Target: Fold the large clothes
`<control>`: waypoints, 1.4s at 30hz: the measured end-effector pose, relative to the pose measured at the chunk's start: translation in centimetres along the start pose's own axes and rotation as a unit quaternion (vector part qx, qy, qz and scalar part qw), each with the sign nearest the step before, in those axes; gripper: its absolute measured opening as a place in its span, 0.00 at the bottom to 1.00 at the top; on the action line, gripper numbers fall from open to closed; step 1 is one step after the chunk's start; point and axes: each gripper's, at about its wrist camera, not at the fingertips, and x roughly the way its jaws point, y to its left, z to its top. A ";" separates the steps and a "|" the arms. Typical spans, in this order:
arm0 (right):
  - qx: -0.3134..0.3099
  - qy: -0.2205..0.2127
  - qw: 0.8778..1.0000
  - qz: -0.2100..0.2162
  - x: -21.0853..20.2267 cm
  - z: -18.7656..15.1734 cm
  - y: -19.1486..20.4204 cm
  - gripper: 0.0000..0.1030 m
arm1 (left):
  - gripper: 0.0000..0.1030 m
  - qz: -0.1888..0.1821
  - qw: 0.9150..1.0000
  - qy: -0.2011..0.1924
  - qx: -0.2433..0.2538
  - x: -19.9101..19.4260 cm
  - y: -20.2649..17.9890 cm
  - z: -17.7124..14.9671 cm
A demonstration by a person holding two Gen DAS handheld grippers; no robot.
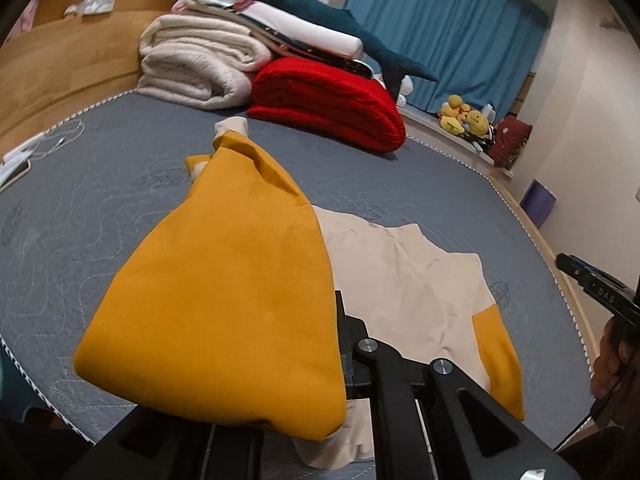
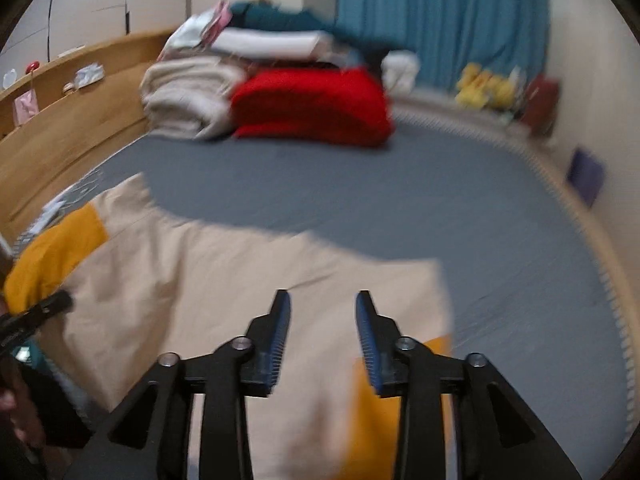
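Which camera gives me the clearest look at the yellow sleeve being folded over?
Left wrist: the yellow sleeve fills the frame, sharp, draped over the left hand-held gripper. The right wrist view is motion-blurred and shows only a small part of it at its left edge, beyond the open right hand-held gripper.

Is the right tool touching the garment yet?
Cannot tell. The right wrist view shows the right tool open above the cream and mustard garment, but blur hides any gap.
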 end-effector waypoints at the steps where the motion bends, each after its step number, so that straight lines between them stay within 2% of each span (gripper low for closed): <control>1: 0.003 -0.008 1.000 -0.018 -0.6 -0.5 -1.3 0.39 | 0.07 0.000 1.000 -0.001 0.006 -0.1 -0.5 -0.2; 3: 0.056 -0.012 0.997 -0.045 -1.3 -2.5 -4.2 0.39 | 0.07 0.000 1.000 -0.001 0.019 -0.1 -1.6 -0.4; 5: 0.089 0.031 0.993 -0.066 -0.8 -3.9 -6.5 0.39 | 0.07 -0.002 1.000 -0.001 0.029 -0.1 -2.7 -0.5; 7: 0.120 0.011 0.990 -0.080 -2.0 -4.2 -8.5 0.39 | 0.07 -0.006 0.999 0.001 0.048 0.2 -4.7 -0.4; 13: 0.185 0.016 0.979 -0.079 -4.0 -6.2 -14.2 0.39 | 0.07 -0.032 0.995 0.013 0.090 1.0 -11.5 -0.6; 19: 0.208 0.003 0.974 -0.086 -6.2 -7.6 -17.3 0.39 | 0.07 -0.056 0.986 0.047 0.147 3.3 -20.0 -3.2; 22: 0.205 0.000 0.974 -0.094 -7.0 -8.3 -18.5 0.39 | 0.07 -0.067 0.976 0.078 0.194 5.7 -24.7 -6.2; 24: 0.204 0.001 0.974 -0.096 -7.2 -8.7 -19.2 0.39 | 0.08 -0.081 0.959 0.130 0.239 8.5 -27.7 -9.3; 25: 0.204 0.003 0.974 -0.095 -7.1 -8.8 -19.4 0.39 | 0.11 -0.089 0.947 0.174 0.256 10.4 -28.8 -11.1; 26: 0.205 0.005 0.974 -0.094 -6.9 -8.7 -19.6 0.39 | 0.12 -0.088 0.938 0.209 0.263 11.9 -29.3 -12.4; 27: 0.207 0.008 0.974 -0.090 -6.7 -8.8 -19.9 0.39 | 0.13 -0.084 0.930 0.228 0.274 12.8 -29.6 -13.3; 29: 0.211 0.015 0.974 -0.081 -6.4 -8.9 -20.1 0.39 | 0.19 -0.088 0.920 0.227 0.306 12.5 -30.2 -13.3; 30: 0.214 0.019 0.974 -0.074 -6.2 -9.0 -20.2 0.39 | 0.30 -0.104 0.916 0.225 0.314 11.7 -30.2 -12.8; 31: 0.221 0.024 0.973 -0.058 -6.0 -9.2 -20.0 0.39 | 0.47 -0.121 0.913 0.226 0.318 11.0 -30.1 -12.3; 33: 0.233 0.033 0.972 -0.024 -5.4 -9.2 -19.7 0.40 | 0.64 -0.152 0.904 0.226 0.331 8.8 -29.0 -10.7; 36: 0.236 0.050 0.970 0.030 -4.1 -9.0 -18.5 0.43 | 0.64 -0.182 0.893 0.215 0.352 5.3 -26.7 -8.9; 37: 0.238 0.060 0.968 0.054 -3.5 -9.0 -17.9 0.44 | 0.64 -0.189 0.891 0.209 0.356 4.1 -25.7 -8.3; 39: 0.238 0.088 0.963 0.095 -2.1 -9.2 -16.5 0.48 | 0.64 -0.192 0.894 0.196 0.355 2.0 -23.4 -7.2; 42: 0.221 0.123 0.960 0.117 -0.6 -9.5 -14.6 0.49 | 0.64 -0.180 0.908 0.182 0.330 0.7 -19.2 -5.3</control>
